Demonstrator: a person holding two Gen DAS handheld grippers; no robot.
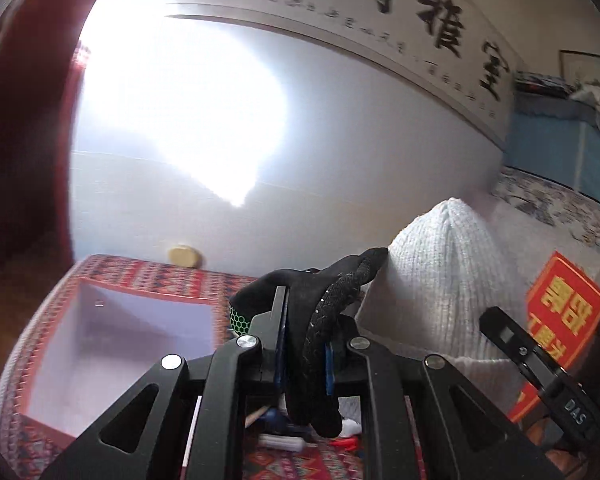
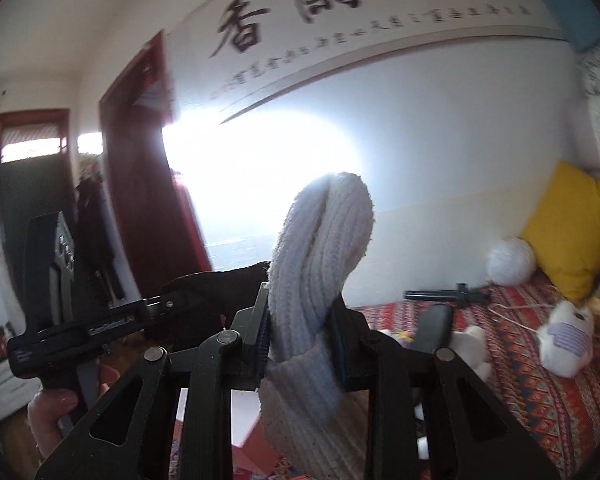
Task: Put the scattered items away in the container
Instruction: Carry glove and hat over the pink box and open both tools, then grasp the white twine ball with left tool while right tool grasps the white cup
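Two tools are up in the air side by side, each with one garment. The left tool [image 1: 304, 344] has its jaws nearly together, pinching a black knitted glove with a speckled cuff [image 1: 332, 300], which droops over and below the pads. The right tool [image 2: 302, 340] stands a little wider, clamped on a thick white ribbed knitted hat [image 2: 320, 248] that is bunched between the pads, rising above them and hanging below.

One container shows: a square open fabric box with a red patterned outside and a pale lining [image 1: 112, 336], down at the lower left of the left tool, its inside bare as far as can be seen. It sits on a bed with a red patterned cover [image 2: 540, 392].

On that cover by the right tool lie two white plush toys [image 2: 566, 340], one white fluffy ball [image 2: 510, 260], one yellow pillow [image 2: 568, 228] against the wall and one dark rod-like object [image 2: 444, 295]. Small items under the left tool are too blurred to count.

Ahead of both tools the white wall is well clear. A person's hand [image 2: 54, 416] grips the left tool's handle.
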